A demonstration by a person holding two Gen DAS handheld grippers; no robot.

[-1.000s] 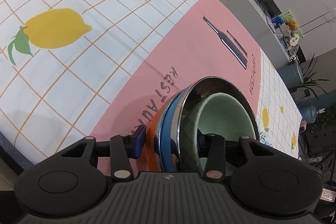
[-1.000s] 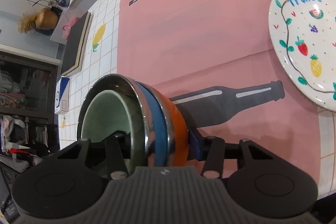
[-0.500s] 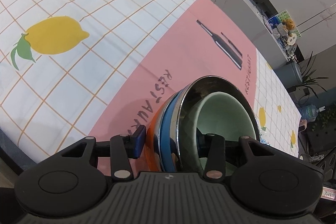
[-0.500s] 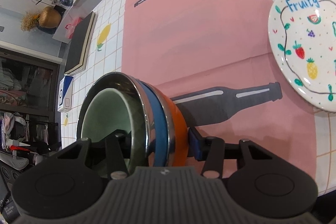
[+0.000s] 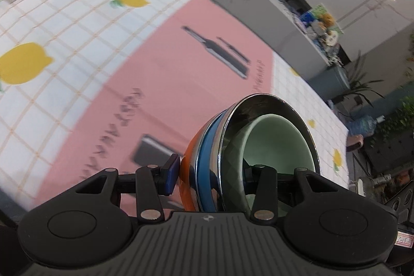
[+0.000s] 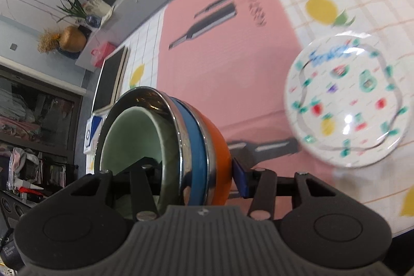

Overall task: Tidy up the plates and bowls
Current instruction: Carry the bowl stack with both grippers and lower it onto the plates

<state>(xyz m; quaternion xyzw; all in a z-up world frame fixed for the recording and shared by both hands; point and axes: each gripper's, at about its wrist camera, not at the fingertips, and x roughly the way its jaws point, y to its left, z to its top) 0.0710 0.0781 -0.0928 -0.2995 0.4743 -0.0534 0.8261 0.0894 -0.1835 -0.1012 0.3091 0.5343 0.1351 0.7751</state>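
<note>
Both my grippers clamped: left gripper [image 5: 211, 179] and right gripper [image 6: 194, 173] each pinching the bowl stack [image 5: 248, 146] wall.

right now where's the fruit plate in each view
Left wrist: the white round fruit-print plate is not in view.
Right wrist: it lies right of centre, on the tablecloth, blurred.
Shared landmark: the nested steel, blue and orange bowls, held by both tools.

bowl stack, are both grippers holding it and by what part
Yes. The left gripper and right gripper each clamp the bowl stack at its rim wall, one finger inside, one outside.
</note>
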